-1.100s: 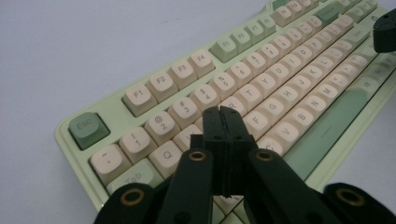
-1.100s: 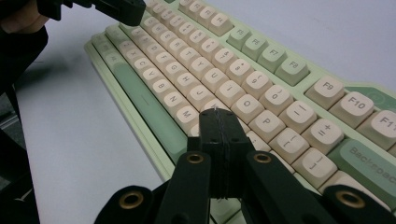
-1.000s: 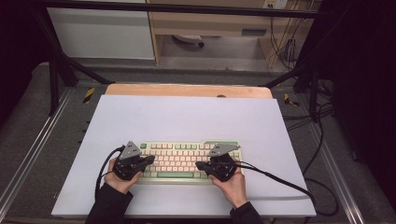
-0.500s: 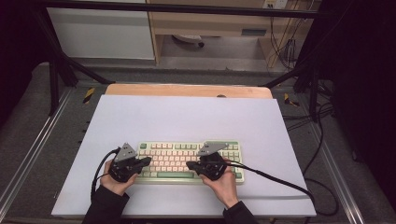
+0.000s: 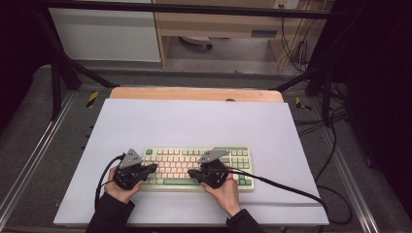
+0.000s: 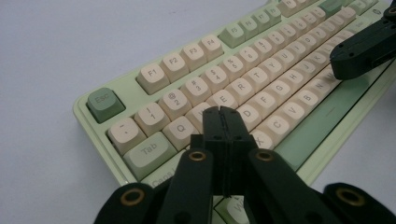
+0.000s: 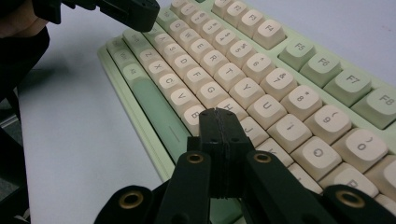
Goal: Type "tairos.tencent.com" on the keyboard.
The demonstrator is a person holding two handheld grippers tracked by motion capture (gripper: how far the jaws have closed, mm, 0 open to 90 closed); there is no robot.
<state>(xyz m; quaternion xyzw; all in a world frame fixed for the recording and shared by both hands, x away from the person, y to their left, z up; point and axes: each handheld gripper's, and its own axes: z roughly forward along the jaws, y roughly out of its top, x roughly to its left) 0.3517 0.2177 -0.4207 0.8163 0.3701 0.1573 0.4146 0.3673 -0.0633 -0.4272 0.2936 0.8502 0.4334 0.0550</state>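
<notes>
One keyboard (image 5: pixel 199 167), green case with cream and green keycaps, lies on the white surface (image 5: pixel 194 126) near its front edge. Two claws over it. The lower-left keys are hidden behind the left claw's own jaws; whether either tip presses a key cannot be told. Left claw (image 6: pixel 222 111): jaws clenched together, empty, tip over the W/S keys. Right claw (image 7: pixel 219 113): jaws clenched together, empty, tip over the H/N keys beside the space bar.
</notes>
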